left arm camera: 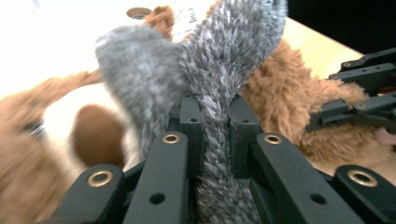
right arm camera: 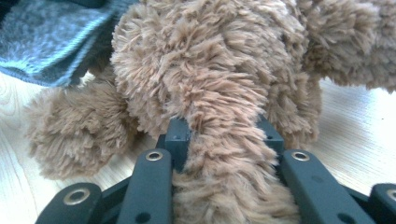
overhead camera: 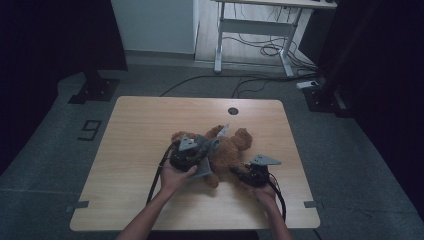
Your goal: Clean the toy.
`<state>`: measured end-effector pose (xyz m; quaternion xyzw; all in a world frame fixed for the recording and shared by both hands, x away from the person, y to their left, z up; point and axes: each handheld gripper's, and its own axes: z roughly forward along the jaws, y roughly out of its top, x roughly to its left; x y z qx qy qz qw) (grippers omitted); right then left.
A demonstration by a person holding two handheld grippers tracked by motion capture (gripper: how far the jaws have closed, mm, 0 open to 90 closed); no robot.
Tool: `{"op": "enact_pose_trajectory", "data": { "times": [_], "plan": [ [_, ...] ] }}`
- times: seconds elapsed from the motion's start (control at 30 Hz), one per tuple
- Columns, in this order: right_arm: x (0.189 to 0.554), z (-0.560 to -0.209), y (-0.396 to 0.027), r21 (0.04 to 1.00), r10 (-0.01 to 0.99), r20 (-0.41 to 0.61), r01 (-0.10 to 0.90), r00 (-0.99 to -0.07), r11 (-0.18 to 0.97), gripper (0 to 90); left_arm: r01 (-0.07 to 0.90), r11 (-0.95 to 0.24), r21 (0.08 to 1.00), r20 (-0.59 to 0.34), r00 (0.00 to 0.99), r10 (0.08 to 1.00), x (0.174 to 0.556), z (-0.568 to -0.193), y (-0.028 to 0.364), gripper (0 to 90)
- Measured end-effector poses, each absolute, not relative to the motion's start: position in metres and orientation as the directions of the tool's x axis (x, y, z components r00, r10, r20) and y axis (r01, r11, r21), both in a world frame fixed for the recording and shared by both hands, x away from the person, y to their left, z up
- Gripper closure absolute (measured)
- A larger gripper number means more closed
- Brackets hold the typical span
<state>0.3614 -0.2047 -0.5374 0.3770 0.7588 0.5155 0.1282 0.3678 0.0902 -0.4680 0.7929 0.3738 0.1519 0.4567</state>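
A brown teddy bear (overhead camera: 231,148) lies on the wooden table (overhead camera: 140,130) near its middle. A grey knitted cloth (overhead camera: 206,156) drapes over the bear. In the left gripper view the cloth (left arm camera: 215,70) runs up between the jaws, and my left gripper (left arm camera: 215,116) is shut on it, just above the bear's face (left arm camera: 88,135). My right gripper (right arm camera: 219,135) is shut on a furry limb of the bear (right arm camera: 224,154), at the bear's right side (overhead camera: 245,172) in the high view. The left gripper (overhead camera: 192,155) sits over the bear's left part.
A round cable hole (overhead camera: 233,111) sits in the table's far edge. Beyond the table stand a white desk frame (overhead camera: 255,30) with cables on the floor and a dark stand (overhead camera: 95,87) at the left. The person's forearms come in from the bottom.
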Motion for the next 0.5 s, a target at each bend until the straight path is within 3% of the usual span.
{"op": "enact_pose_trajectory", "data": {
  "times": [0.3,0.43,0.5],
  "plan": [
    [0.361,-0.537,-0.205,0.878,0.704,0.192,0.440,-0.683,0.188,66.3,0.421,-0.222,0.880,-0.091,0.606,0.790,0.350,-0.462,0.142,79.2],
    [0.361,-0.538,-0.205,0.878,0.704,0.197,0.442,-0.683,0.183,66.3,0.463,-0.208,0.861,-0.089,0.541,0.836,0.361,-0.471,0.164,79.3],
    [0.362,-0.538,-0.205,0.878,0.704,0.198,0.442,-0.682,0.182,66.3,0.503,-0.175,0.846,-0.135,0.521,0.843,0.370,-0.481,0.173,79.3]
  ]
}}
